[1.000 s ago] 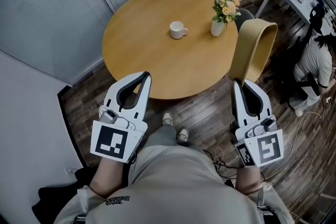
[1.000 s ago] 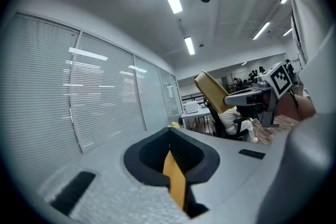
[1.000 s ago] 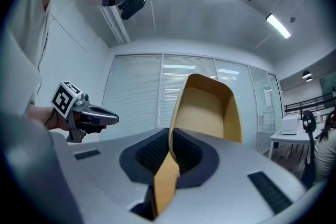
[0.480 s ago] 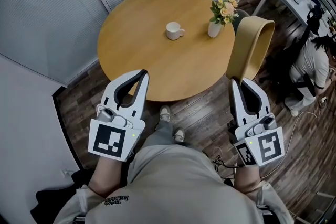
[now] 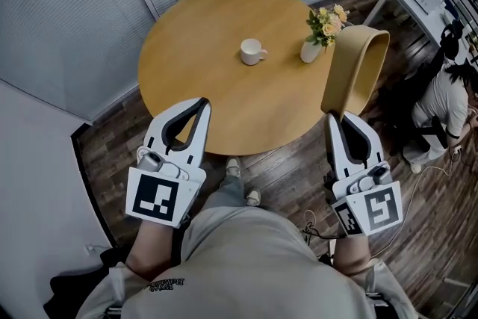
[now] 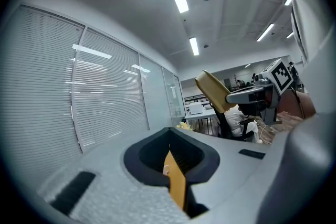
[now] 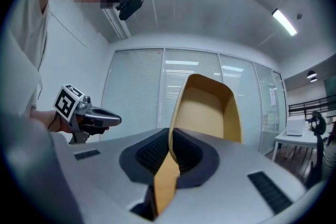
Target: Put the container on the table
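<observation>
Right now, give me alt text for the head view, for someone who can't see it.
The right gripper holds a tan container by its wall, near the right edge of a round table. The left gripper is shut and empty; a mug and flowers stand on the table.

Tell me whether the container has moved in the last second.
Yes, slightly. In the head view the container, held in the right gripper, has shifted toward the table: its lower end now overlaps the table's rim a little more.

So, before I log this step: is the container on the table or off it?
Off it. The container hangs in the air, its wall clamped in the right gripper, by the table's right edge.
</observation>
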`<state>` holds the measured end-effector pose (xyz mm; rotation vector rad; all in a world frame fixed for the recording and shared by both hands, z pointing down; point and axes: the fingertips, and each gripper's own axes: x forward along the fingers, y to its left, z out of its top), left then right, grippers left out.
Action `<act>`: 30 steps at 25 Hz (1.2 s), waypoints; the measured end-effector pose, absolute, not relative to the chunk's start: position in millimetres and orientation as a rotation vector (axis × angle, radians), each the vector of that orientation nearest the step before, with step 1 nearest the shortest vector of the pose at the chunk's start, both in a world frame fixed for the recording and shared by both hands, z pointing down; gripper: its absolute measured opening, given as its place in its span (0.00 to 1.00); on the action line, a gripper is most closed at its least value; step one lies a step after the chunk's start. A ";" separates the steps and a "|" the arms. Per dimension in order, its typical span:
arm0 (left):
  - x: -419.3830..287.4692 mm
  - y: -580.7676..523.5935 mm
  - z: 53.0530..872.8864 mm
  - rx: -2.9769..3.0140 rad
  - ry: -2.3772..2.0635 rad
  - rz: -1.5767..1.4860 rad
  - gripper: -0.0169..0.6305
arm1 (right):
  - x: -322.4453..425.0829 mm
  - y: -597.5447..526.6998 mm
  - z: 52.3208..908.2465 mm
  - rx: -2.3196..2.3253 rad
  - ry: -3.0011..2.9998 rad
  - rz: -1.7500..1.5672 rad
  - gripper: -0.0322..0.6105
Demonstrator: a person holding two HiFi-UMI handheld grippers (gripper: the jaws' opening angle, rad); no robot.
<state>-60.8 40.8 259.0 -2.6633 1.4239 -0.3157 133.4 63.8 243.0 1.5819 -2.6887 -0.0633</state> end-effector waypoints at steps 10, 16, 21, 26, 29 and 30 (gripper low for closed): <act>-72.7 -19.9 261.6 -2.685 1.406 -0.283 0.06 | 117.9 11.7 239.7 1.590 -2.667 -0.042 0.11; -80.1 -58.0 259.7 -2.701 1.369 -0.284 0.06 | 107.0 -22.8 237.4 1.621 -2.647 -0.036 0.11; -92.0 -86.7 260.1 -2.714 1.356 -0.290 0.06 | 94.4 -49.4 238.4 1.625 -2.626 -0.033 0.11; -114.0 -113.6 266.7 -2.734 1.358 -0.291 0.06 | 71.6 -77.4 241.7 1.619 -2.610 -0.033 0.11; -123.3 -122.1 272.0 -2.743 1.358 -0.303 0.06 | 61.8 -86.0 244.2 1.619 -2.605 -0.026 0.11; -125.7 -124.9 273.5 -2.743 1.352 -0.309 0.06 | 58.7 -88.8 245.0 1.621 -2.604 -0.023 0.11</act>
